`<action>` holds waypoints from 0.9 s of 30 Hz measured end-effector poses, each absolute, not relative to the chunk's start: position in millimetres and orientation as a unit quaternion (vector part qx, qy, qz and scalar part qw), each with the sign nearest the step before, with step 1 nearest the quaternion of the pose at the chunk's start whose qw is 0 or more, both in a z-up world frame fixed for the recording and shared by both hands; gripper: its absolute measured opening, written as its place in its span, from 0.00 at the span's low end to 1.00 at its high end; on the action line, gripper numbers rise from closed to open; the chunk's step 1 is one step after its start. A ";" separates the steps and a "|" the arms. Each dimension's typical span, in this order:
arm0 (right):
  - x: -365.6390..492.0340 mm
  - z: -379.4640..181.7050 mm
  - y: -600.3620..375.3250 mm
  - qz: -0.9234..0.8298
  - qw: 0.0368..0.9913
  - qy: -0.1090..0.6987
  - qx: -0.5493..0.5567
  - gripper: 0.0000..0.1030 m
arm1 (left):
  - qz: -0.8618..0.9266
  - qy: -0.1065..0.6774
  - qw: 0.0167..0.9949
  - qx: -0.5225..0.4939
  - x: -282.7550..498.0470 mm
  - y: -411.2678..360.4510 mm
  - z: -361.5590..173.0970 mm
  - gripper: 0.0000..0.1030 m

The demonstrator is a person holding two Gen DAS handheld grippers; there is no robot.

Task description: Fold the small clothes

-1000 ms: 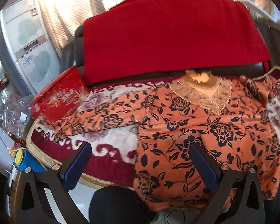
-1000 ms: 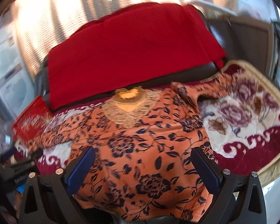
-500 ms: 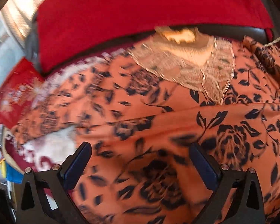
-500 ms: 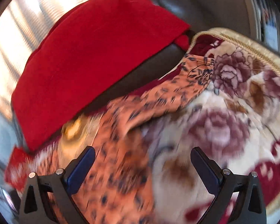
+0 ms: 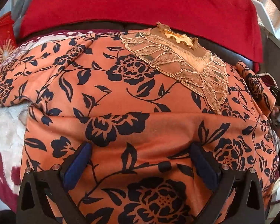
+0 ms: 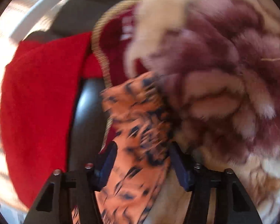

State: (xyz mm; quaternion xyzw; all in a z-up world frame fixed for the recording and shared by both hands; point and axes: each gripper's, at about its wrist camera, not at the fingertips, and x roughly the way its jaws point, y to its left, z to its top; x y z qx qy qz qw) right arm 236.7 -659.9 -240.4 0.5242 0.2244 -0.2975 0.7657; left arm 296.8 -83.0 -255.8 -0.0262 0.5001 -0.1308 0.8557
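Floral blanket under orange blouse; left jaws wide, right jaws closing around sleeve

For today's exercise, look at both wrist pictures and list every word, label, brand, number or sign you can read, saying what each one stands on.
No text can be read in either view.
Red bag: gold starburst decoration and a white mark at the edge, too cut off to read.
Orange floral blouse: pattern and lace only, no label showing.
Floral blanket: blurred, no lettering.
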 end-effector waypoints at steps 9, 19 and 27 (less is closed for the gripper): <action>270.3 -236.0 -666.5 -0.311 0.784 0.220 0.490 0.08 | -0.141 0.500 0.854 -0.018 299.8 -81.9 -254.4 1.00; 276.0 -108.7 -556.8 -0.129 0.881 0.134 0.436 0.06 | -0.104 0.443 0.890 0.015 274.2 -46.7 -190.9 1.00; 331.6 -60.5 -363.3 0.032 0.902 0.184 0.389 0.06 | -0.053 0.417 0.907 -0.018 248.8 34.6 -149.2 1.00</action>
